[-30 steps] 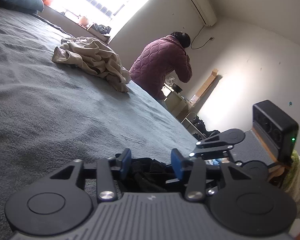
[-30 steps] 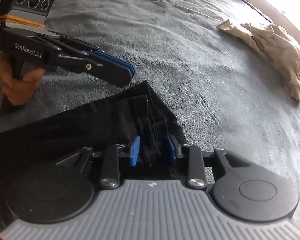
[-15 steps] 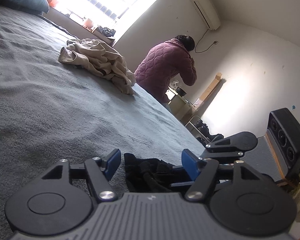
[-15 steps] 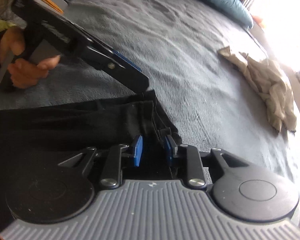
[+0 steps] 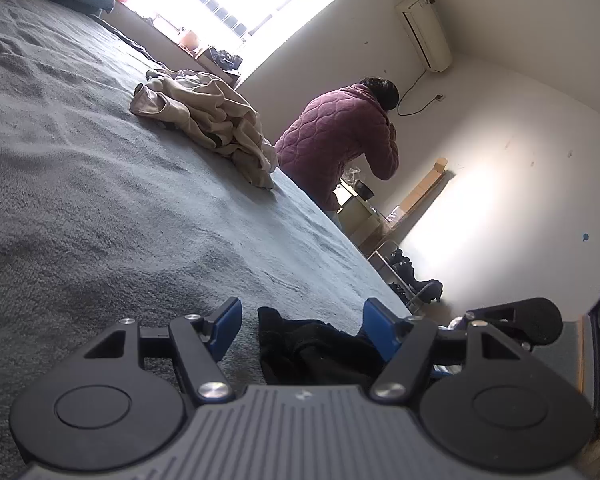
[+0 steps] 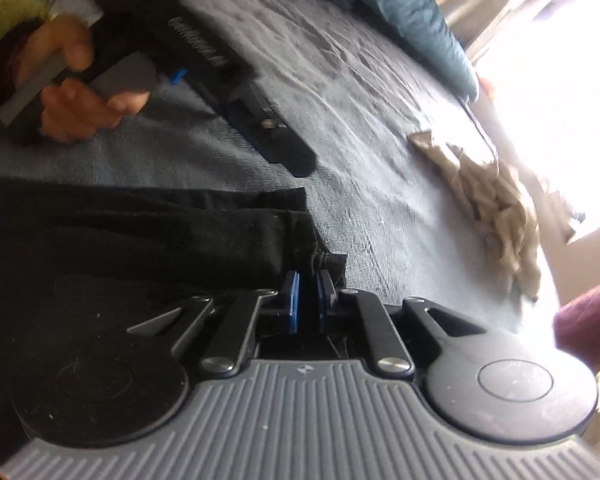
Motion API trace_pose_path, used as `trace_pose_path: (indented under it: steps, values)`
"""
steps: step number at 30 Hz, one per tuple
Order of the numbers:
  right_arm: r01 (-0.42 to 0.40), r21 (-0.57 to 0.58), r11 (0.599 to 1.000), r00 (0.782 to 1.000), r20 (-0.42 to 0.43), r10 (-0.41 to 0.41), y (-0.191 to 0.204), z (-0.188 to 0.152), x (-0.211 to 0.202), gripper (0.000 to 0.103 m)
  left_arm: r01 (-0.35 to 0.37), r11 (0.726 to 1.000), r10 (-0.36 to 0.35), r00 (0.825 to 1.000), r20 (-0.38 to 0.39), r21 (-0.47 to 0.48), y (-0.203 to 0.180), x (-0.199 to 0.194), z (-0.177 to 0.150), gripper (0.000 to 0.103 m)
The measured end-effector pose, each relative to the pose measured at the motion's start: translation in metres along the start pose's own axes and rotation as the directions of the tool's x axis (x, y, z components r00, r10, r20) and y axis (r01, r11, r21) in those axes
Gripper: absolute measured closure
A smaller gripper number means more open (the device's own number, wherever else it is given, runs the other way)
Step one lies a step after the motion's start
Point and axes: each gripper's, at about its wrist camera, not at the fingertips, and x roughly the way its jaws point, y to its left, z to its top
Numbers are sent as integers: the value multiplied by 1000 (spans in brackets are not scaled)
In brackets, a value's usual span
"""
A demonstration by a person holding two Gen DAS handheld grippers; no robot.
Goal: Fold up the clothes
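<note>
Seemingly right gripper [image 6: 307, 294] jaws closing on black garment [image 6: 140, 236]

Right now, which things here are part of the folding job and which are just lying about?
In the job:
- black garment, its corner between the closing right gripper pads
- left gripper, jaws open, black cloth between them
- beige clothes, crumpled, probably next

Lying about:
- blue pillow
- air conditioner
- person in purple jacket
- cardboard

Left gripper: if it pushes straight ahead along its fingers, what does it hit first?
Most likely the black garment, bunched between the open left gripper pads, untouched by either. Past it lies bare grey blanket; the beige garment sits further off to the left. Depth is uncertain.
</note>
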Motion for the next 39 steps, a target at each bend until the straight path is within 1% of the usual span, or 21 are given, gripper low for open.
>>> trace_pose_path:
  steps: [2,4,8,9,10,11,12,14,15,16,18,20,23,26,31,34,35,36,37,38,39]
  values:
    - [50,-92,994,999,0,-50,12,-1,-1,96,2,1000,-2,1000,2,-5,1,-1,0,35]
    - [112,-200,973,994,8,-113,26,-4,0,96,7,1000,-7,1000,5,-10,1,-1,0,35]
    - [214,-395,893,975,34,-219,52,-13,3,96,13,1000,-13,1000,9,-16,2,-2,0,35]
    - [229,-424,876,971,34,-237,55,-16,5,95,14,1000,-14,1000,10,-16,2,-2,0,35]
    - [229,-426,875,970,21,-244,55,-17,8,93,16,1000,-16,1000,11,-16,2,-3,0,35]
    - [225,-393,891,971,8,-241,51,-16,9,92,18,1000,-18,1000,12,-16,2,-3,0,35]
    - [209,-337,918,975,-5,-224,43,-14,8,90,19,1000,-18,1000,14,-16,2,-3,0,35]
    - [170,-179,969,984,-20,-176,21,-6,4,78,19,1000,-19,1000,15,-19,2,-4,0,35]
    - [148,-96,984,988,-24,-151,9,-2,1,74,21,1000,-20,1000,16,-22,3,-4,0,35]
    - [122,-19,992,992,-19,-122,-3,1,-2,71,22,999,-22,1000,17,-26,3,-4,0,35]
    - [48,132,990,999,7,-49,-28,7,-8,70,26,999,-25,999,20,-34,4,-4,0,35]
    - [-80,241,967,996,52,69,-48,10,-10,66,32,999,-31,999,24,-44,5,-5,1,35]
    - [-221,263,939,975,93,203,-58,17,-4,65,41,998,-40,999,28,-56,7,-6,1,35]
    - [-306,243,920,952,57,301,-60,25,13,65,48,997,-47,998,29,-61,8,-7,2,35]
    - [-398,303,866,903,-38,429,-72,30,50,66,58,997,-56,998,31,-58,8,-7,2,35]
    - [-427,336,839,876,-76,477,-74,31,67,67,64,996,-62,998,30,-60,8,-6,2,35]
    - [-433,344,833,871,-78,485,-74,30,68,68,65,996,-64,998,30,-61,8,-6,2,35]
    - [-437,352,828,867,-79,491,-74,29,68,71,67,996,-65,997,31,-62,8,-6,2,35]
    - [-439,349,828,867,-77,492,-74,29,65,83,67,996,-65,997,32,-63,9,-7,2,35]
    - [-436,338,834,871,-72,485,-73,31,63,91,68,996,-66,997,33,-64,9,-7,2,35]
    - [-433,325,841,877,-66,477,-73,32,61,92,68,996,-65,997,34,-64,9,-7,2,35]
